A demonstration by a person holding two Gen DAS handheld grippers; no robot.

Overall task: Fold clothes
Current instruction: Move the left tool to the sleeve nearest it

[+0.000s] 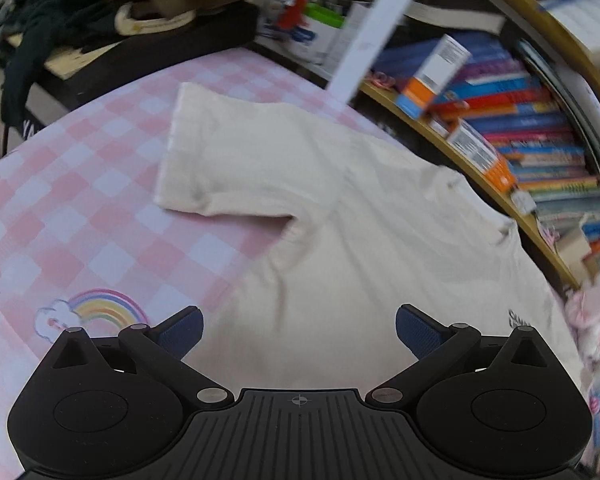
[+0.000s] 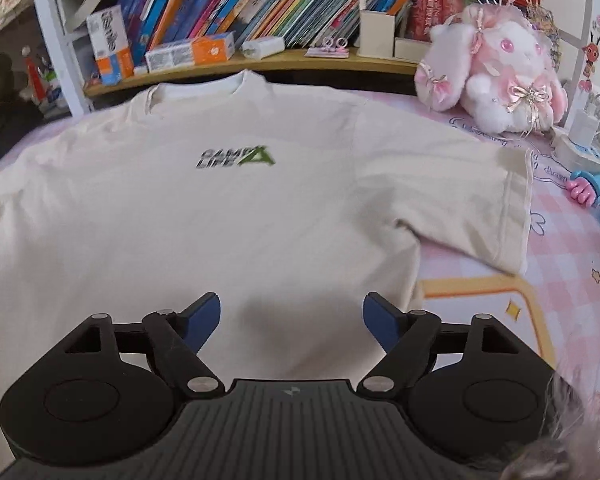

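The left tongs (image 1: 299, 330) stand spread wide with nothing between the blue pads, hovering over the lower body of the cream T-shirt (image 2: 204, 216). The shirt lies face up and flat on the pink checked bed sheet (image 1: 72, 200), collar toward the bookshelf (image 2: 260, 62), both short sleeves stretched out sideways. The right tongs (image 2: 291, 322) are likewise spread and empty above the hem region, right of the printed logo (image 2: 236, 157).

Risks from here, as I judge them: the fabric looks thin and limp, so a pinch may catch only the top layer and the fold would drag crooked; a pinch taken too deep may grab the sheet as well and pull it up with the shirt. The left sleeve (image 1: 220, 152) already shows a crease at the armpit that could set into the fold. Swinging the right sleeve (image 2: 472, 208) inward might brush the plush rabbit (image 2: 496, 76) near it.

The bed is soft and printed with a rainbow (image 1: 100, 312); a crowded bookshelf runs along its far edge, and dark clothes (image 1: 52, 24) are heaped at far left
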